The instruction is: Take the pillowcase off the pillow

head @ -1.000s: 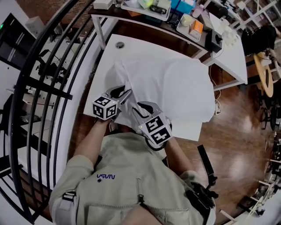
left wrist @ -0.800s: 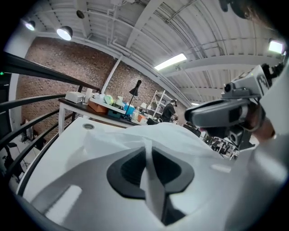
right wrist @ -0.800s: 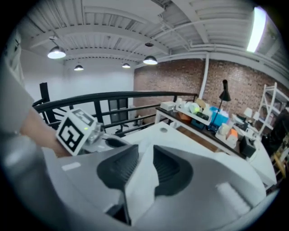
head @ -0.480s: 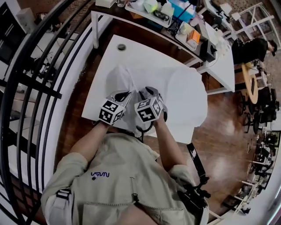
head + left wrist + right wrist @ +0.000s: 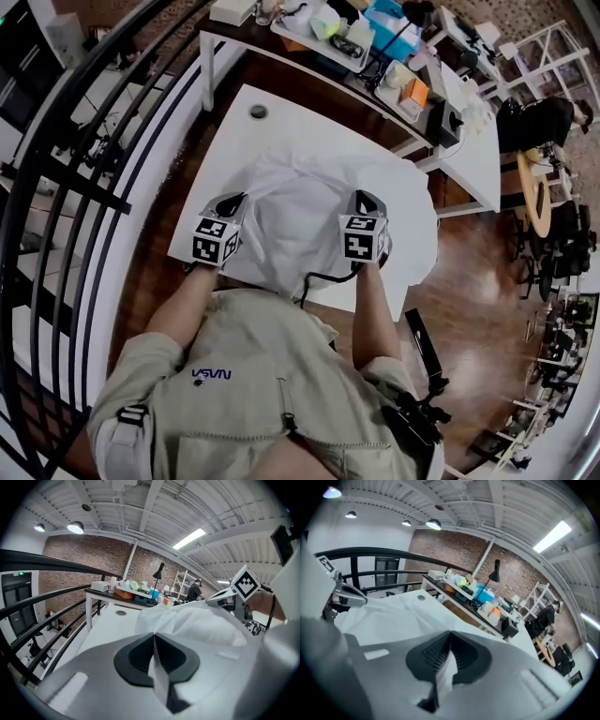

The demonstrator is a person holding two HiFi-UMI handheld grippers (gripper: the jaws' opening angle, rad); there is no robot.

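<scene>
Right claw just clamped pillowcase, cluttered desk beyond

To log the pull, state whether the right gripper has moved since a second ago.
Yes. The right gripper moved rightward, away from the cable hole.

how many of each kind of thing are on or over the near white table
pillowcase: 1, the pillow inside it hidden
grippers: 2, left gripper and right gripper, each shut on the pillowcase
grommet hole: 1
total: 4
</scene>
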